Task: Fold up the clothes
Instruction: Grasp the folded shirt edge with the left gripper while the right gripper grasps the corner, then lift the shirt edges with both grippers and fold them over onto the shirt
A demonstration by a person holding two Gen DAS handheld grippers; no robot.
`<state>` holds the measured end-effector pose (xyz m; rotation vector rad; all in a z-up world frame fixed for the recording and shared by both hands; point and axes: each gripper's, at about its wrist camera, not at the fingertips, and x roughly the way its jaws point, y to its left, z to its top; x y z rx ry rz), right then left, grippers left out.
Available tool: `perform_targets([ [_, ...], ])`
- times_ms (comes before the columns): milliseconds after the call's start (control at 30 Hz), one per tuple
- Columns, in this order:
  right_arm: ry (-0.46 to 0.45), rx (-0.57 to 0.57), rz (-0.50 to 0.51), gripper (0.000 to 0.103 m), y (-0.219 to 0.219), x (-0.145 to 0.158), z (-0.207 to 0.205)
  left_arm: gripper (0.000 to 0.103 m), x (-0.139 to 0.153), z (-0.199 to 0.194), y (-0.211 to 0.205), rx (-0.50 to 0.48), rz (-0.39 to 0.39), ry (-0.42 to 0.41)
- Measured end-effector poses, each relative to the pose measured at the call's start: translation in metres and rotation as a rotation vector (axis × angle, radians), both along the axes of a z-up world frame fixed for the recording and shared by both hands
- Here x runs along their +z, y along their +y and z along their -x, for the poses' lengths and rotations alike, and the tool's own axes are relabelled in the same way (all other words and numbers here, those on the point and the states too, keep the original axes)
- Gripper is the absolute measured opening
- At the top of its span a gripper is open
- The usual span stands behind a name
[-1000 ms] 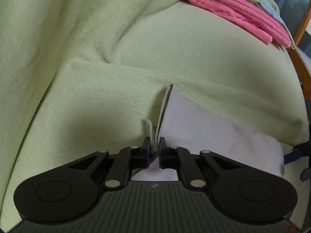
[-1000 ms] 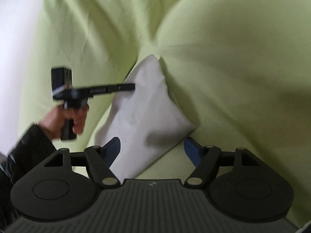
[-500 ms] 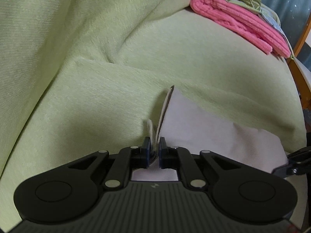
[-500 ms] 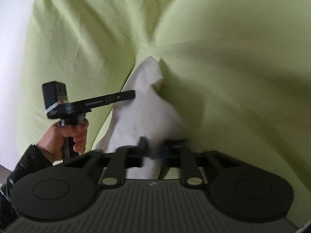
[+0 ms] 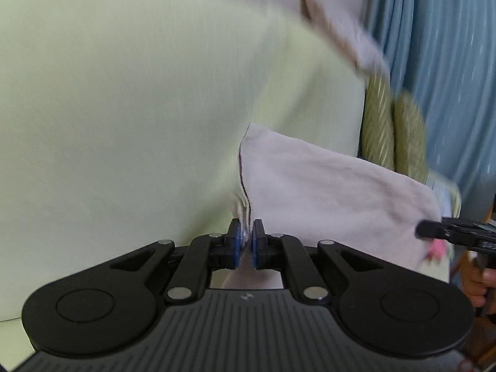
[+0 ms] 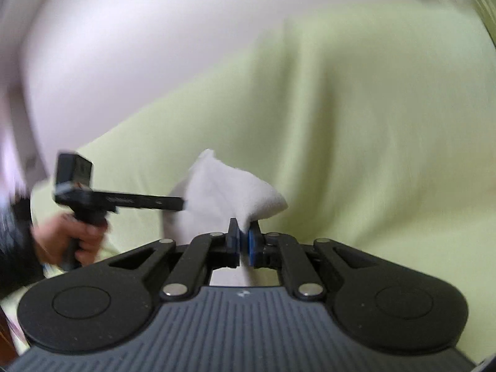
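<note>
A pale grey-white cloth (image 5: 325, 192) hangs stretched between my two grippers in front of the light green sofa cover (image 5: 139, 108). My left gripper (image 5: 245, 235) is shut on one corner of the cloth. My right gripper (image 6: 243, 232) is shut on the other corner of the cloth (image 6: 229, 189). The right gripper also shows at the right edge of the left wrist view (image 5: 434, 232), clamped on the cloth. The left gripper shows in the right wrist view (image 6: 183, 203), held by a hand. Both views are blurred by motion.
The green sofa back (image 6: 372, 108) fills most of both views. Patterned green cushions (image 5: 390, 130) and a blue curtain (image 5: 449, 62) stand at the right. A white wall (image 6: 139, 46) is behind the sofa. A bit of pink fabric (image 5: 437, 246) shows beside the right gripper.
My right gripper closed on the cloth's corner. Both grippers then lifted the cloth off the sofa seat, and both views swung upward toward the sofa back and wall.
</note>
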<state>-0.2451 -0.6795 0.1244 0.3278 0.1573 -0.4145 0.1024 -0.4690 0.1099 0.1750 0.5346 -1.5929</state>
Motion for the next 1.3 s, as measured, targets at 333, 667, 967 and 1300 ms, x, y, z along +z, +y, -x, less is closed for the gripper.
perform_targets([
  [333,0.177,0.269,0.198,0.005,0.124,-0.012,0.043,0.004,-0.054,0.089,0.203,0.092,0.019,-0.007],
  [667,0.373,0.440,-0.008,0.005,0.200,-0.115,0.074,0.004,-0.144,0.157,0.292,0.186,-0.210,0.119],
  [967,0.337,0.359,-0.091,0.005,0.103,-0.107,0.013,0.004,-0.156,0.101,0.214,0.307,-0.165,0.162],
  [1300,0.394,0.261,-0.416,0.026,0.041,-0.205,-0.037,0.007,-0.200,0.075,0.168,0.348,-0.316,0.248],
])
